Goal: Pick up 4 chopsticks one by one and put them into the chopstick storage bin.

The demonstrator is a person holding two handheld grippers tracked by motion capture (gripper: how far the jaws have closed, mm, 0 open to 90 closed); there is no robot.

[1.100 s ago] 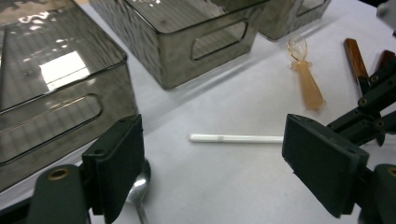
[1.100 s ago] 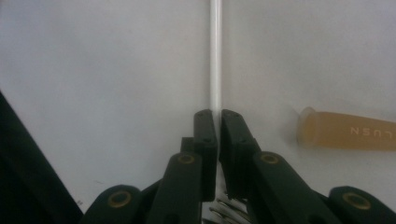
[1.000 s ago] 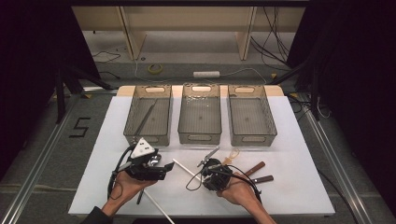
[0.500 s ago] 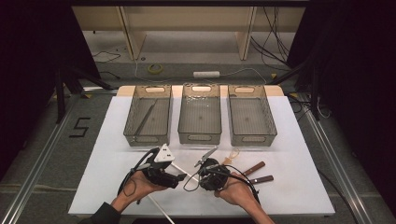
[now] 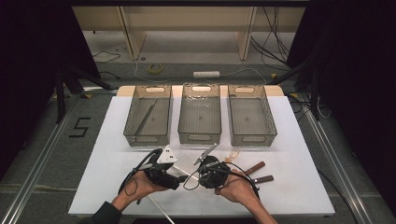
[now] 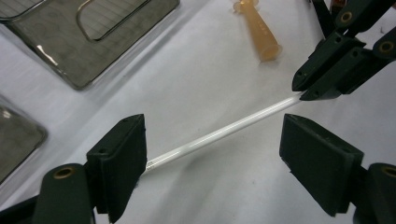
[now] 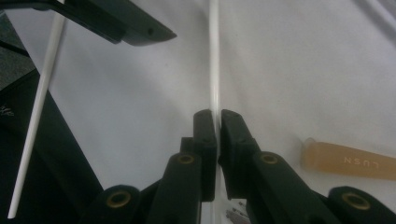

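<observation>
A thin white rod [image 6: 219, 133] lies low over the white table [image 5: 289, 140]. My right gripper [image 7: 217, 116] is shut on one end of it, its jaws pinched together on the rod [image 7: 214, 60]. My left gripper [image 6: 212, 140] is open and straddles the same rod, which runs close by its left-hand pad [image 6: 123, 154]; the other pad stands well clear. In the left gripper view the right gripper [image 6: 303, 91] clamps the rod's far end. From above, the left gripper [image 5: 180, 176] and right gripper [image 5: 198, 177] face each other near the table's front, rod [image 5: 188, 171] between them.
Three wire baskets [image 5: 135, 139] [image 5: 200, 137] [image 5: 250, 139] stand in a row behind; the left one holds a thin metal tool. A second white rod [image 5: 161, 212] sticks out over the front edge. An amber tube [image 7: 350, 161], a metal clip [image 5: 205, 154] and two brown-handled tools [image 5: 256, 168] lie to the right.
My left gripper has moved right, toward the right gripper, and now has its open jaws around the rod. The right gripper has kept still, shut on the rod.
</observation>
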